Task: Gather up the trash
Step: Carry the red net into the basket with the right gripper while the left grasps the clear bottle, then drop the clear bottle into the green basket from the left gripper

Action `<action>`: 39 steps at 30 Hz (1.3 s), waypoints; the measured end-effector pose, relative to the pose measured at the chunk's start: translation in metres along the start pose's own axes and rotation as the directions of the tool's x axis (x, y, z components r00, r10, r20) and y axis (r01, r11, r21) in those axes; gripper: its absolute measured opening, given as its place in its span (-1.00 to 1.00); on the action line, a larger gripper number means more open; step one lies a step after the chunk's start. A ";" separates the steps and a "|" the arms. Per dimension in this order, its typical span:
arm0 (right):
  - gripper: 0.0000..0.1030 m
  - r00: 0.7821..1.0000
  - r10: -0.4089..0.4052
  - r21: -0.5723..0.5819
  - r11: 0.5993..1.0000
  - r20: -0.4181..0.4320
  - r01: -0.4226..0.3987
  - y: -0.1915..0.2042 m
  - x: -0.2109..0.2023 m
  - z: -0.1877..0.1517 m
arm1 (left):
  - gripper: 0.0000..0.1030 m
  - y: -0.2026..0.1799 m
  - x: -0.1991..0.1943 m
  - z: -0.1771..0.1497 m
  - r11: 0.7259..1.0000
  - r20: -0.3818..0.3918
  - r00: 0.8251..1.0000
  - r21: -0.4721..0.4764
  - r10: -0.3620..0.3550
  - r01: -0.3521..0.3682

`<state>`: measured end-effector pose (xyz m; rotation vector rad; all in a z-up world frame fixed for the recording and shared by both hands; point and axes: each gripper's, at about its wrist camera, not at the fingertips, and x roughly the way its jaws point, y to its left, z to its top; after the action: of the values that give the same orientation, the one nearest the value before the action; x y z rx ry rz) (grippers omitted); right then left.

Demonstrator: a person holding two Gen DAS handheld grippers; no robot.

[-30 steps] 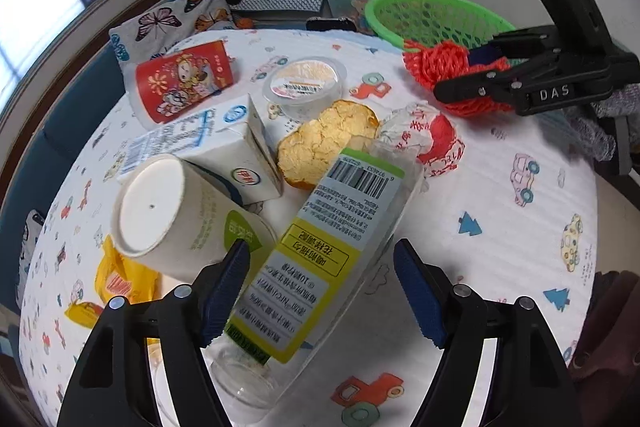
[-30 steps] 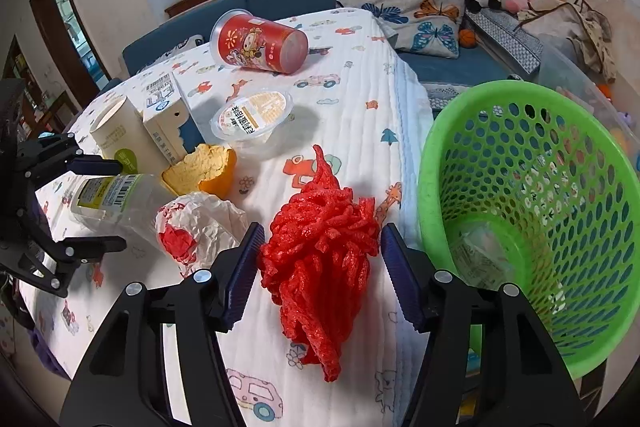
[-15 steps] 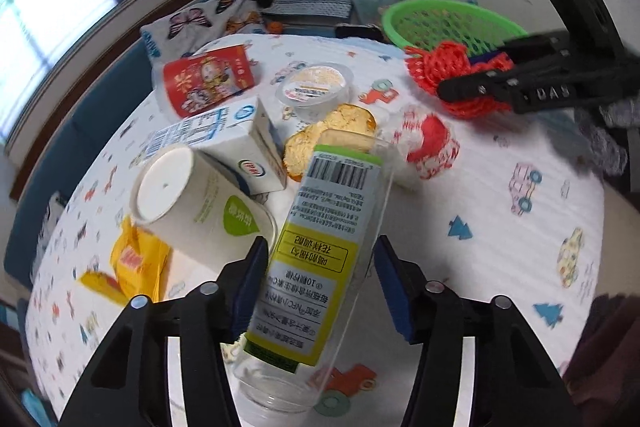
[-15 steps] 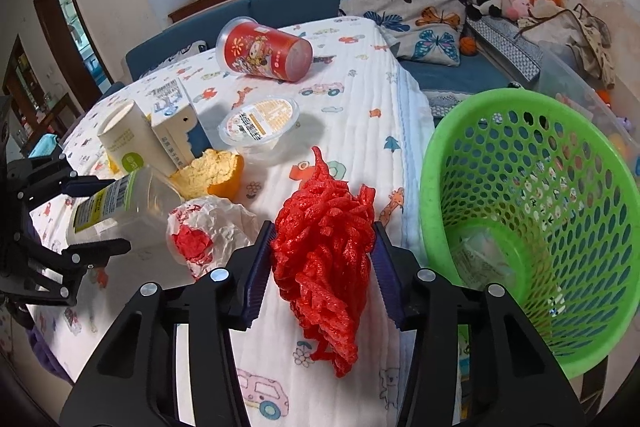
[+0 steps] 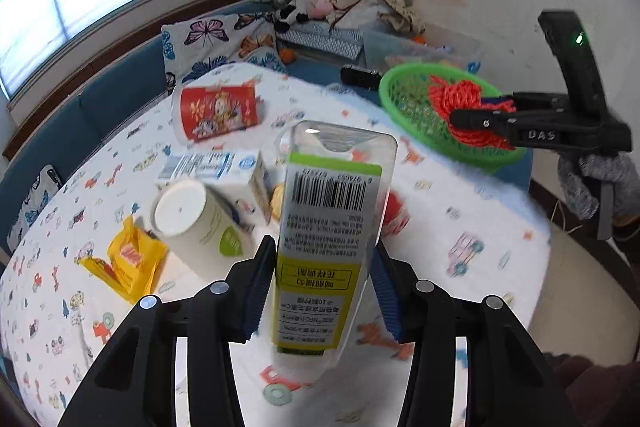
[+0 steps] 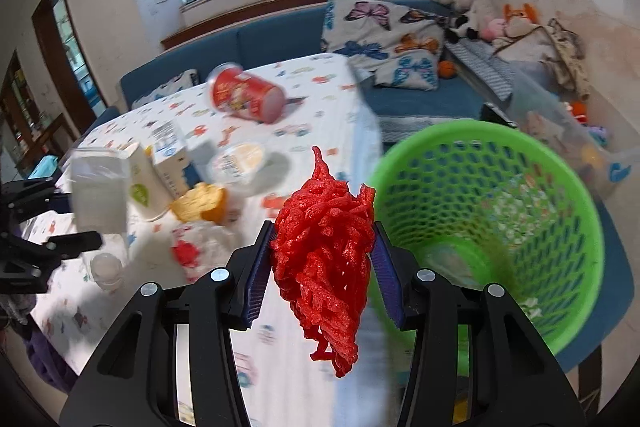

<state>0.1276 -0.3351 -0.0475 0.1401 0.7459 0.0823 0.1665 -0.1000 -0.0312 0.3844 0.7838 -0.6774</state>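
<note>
Our left gripper is closing on a clear plastic bottle with a green and yellow label; its blue pads press both sides of the bottle, which is lifted clear of the table and points away from us. Our right gripper is clamped tight on a bundle of red foam netting, which hangs in the air between its blue pads, just beside the rim of a green mesh basket. The basket stands on a blue seat at the table's edge.

On the table, covered with a white cloth printed with cartoon cars and trees, other litter lies below and behind the bottle: a white paper cup on its side, a milk carton, a yellow wrapper, and farther back a red printed cup lying on its side. In the right wrist view we also see a clear lidded tub, a yellow-orange piece and a crumpled white and red wrapper.
</note>
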 end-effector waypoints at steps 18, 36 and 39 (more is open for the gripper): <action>0.02 0.984 -0.163 0.073 0.983 -0.072 0.169 -0.099 0.019 -0.015 | -0.14 -0.057 0.003 0.098 0.996 0.135 0.987 0.013 -0.090 0.089; 0.49 0.982 -0.182 0.116 0.976 -0.053 0.187 -0.128 0.006 -0.020 | -0.14 -0.113 0.067 0.175 0.986 0.132 0.977 0.026 -0.168 0.166; 0.55 0.979 -0.201 0.113 0.972 -0.039 0.204 -0.130 -0.002 -0.022 | -0.14 -0.121 0.089 0.183 0.980 0.106 0.975 0.004 -0.197 0.198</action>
<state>0.1138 -0.4617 -0.0823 0.1737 0.7883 -0.1541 0.2242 -0.3253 0.0136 0.2640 0.7290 -0.8745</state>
